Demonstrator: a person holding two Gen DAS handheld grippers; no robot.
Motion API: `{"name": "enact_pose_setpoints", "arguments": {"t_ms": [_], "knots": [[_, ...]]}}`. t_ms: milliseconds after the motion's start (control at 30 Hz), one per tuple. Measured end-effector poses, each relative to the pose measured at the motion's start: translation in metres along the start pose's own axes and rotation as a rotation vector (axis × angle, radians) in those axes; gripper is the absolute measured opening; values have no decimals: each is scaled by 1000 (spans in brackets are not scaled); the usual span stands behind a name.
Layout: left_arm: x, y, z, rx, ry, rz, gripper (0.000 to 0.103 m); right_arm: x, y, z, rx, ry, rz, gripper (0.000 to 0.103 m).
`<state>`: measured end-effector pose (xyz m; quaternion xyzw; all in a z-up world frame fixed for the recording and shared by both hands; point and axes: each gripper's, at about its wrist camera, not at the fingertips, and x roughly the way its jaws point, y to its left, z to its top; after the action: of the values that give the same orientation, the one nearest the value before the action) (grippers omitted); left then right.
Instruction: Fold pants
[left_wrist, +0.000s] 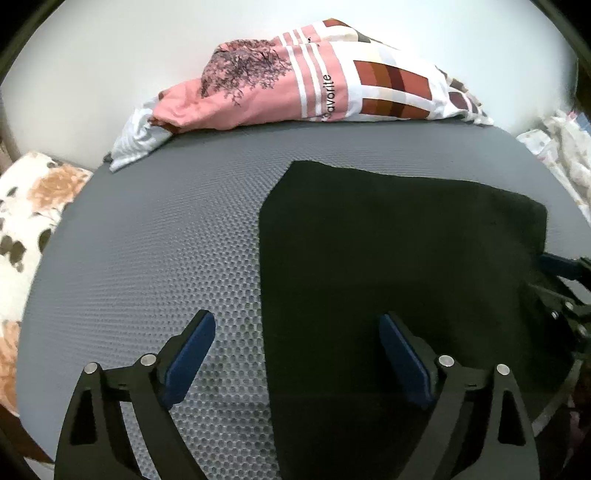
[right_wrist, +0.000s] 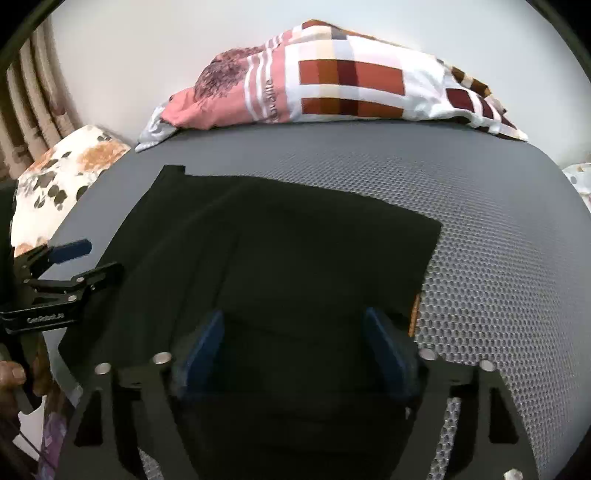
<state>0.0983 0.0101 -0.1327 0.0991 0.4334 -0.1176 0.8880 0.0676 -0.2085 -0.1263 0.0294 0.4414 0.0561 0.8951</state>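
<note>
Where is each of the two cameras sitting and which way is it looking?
Left wrist: on the left gripper, angled down at the grey mat and the black pants' left edge; jaws open.
Right wrist: on the right gripper, angled down over the pants; jaws open, a hand at left.
Shared: pants, mat, patterned pillow, and each other's gripper at the frame edge.

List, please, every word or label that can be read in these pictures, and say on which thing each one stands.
"favorite": on the pink striped band of the patterned cloth at the far edge of the mat; its first letter is partly hidden.
"GenRobot.AI": on the left gripper, small, slightly blurred.
Nothing readable on the black pants.
</note>
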Motion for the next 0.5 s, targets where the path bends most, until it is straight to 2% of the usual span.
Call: {"name": "enact_pose_setpoints", "arguments": {"t_ms": [67,167,500], "knots": [[-2,-4,2,22,-3,45,91,-1,2,2,-2,12,2,89],[-7,-11,2,57,-16,89,91,-12,1,3,34,-14,22,89],[-35,-26,5,90,-87,102,91,-53,1,-7,79,-71,54,89]]}}
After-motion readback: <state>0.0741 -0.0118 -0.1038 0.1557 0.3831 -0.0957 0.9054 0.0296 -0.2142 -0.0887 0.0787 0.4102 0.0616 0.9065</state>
